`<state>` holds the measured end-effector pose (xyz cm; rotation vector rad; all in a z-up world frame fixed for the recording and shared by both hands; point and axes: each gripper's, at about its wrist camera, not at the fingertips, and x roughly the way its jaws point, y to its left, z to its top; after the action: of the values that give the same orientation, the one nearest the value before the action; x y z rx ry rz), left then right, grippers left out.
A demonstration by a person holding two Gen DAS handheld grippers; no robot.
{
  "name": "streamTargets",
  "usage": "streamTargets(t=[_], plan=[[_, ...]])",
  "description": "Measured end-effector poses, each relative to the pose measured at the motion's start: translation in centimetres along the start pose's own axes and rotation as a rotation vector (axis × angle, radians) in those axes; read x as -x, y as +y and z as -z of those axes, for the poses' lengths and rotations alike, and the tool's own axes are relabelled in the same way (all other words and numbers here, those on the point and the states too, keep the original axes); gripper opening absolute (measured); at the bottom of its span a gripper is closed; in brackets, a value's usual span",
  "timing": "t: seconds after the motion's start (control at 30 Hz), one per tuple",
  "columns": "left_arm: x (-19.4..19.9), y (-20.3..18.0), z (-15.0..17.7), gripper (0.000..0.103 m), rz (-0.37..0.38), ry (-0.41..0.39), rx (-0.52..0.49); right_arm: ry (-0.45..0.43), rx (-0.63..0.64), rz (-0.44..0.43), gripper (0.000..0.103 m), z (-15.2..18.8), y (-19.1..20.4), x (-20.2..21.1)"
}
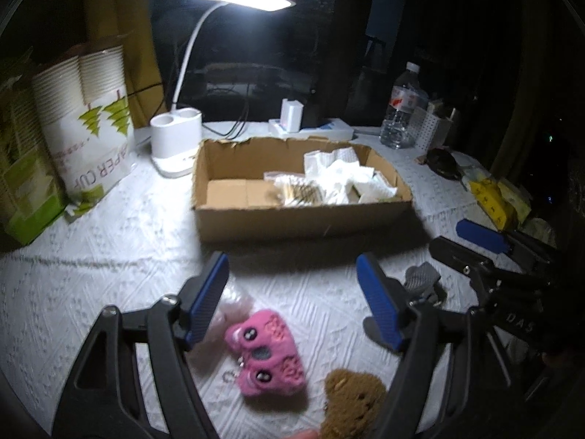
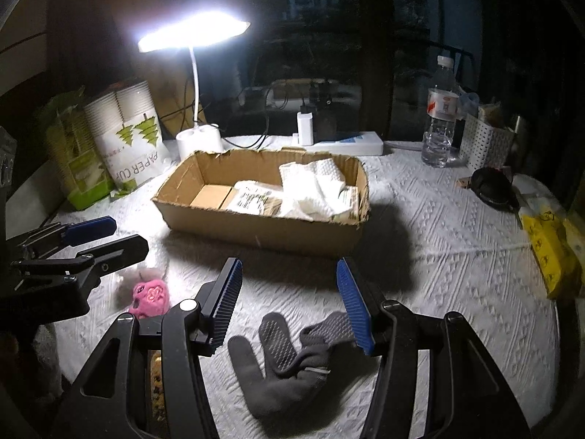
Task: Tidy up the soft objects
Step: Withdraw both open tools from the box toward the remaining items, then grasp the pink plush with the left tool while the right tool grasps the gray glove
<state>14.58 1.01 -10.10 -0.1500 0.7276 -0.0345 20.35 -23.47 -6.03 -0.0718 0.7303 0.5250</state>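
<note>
1. The worktop (image 2: 457, 241) has a white textured cloth.
2. A cardboard box (image 2: 263, 226) stands at the middle.
3. A grey glove (image 2: 285, 373), pink plush (image 1: 265, 355) and brown plush (image 1: 351, 402) lie near the front edge.
4. A lamp (image 1: 175, 146) and water bottle (image 2: 440, 117) stand at the back edge.

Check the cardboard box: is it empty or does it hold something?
Partly filled. The cardboard box holds white cloths and flat packets toward its right end; its left end shows bare floor.

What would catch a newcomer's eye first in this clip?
The glaring desk lamp at the back, lighting an open cardboard box mid-table that holds white cloths and packets. Nearer, a pink plush toy lies between the open left tongs, beside a brown plush. A grey glove lies between the open right tongs.
</note>
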Motion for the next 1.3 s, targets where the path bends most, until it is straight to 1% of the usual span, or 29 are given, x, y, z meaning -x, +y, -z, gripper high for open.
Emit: streamTargets(t=[0.3,0.63,0.87,0.97,1.17,1.3], plan=[[0.2,1.7,2.3,0.074,-0.031,0.017,0.03,0.042,0.003,-0.01,0.057,2.2,0.9,-0.6],[-1.1,3.2,3.8,0.075,-0.064,0.06,0.058,0.098,-0.042,0.009,0.057,4.5,-0.5,-2.0],[-1.9,2.4,4.9,0.075,-0.051,0.093,0.036,0.13,-0.078,0.017,0.057,5.6,-1.7,-2.9],[-2.2,1.4,5.4,0.075,-0.049,0.106,-0.001,0.14,-0.088,0.015,0.057,6.0,-1.9,-3.1],[-3.4,0.1,6.2,0.075,-0.035,0.149,-0.052,0.161,-0.106,-0.016,0.057,6.7,-2.1,-3.6],[-4.5,0.4,6.9,0.074,-0.042,0.184,-0.055,0.17,-0.117,-0.034,0.056,7.1,-2.3,-4.1]])
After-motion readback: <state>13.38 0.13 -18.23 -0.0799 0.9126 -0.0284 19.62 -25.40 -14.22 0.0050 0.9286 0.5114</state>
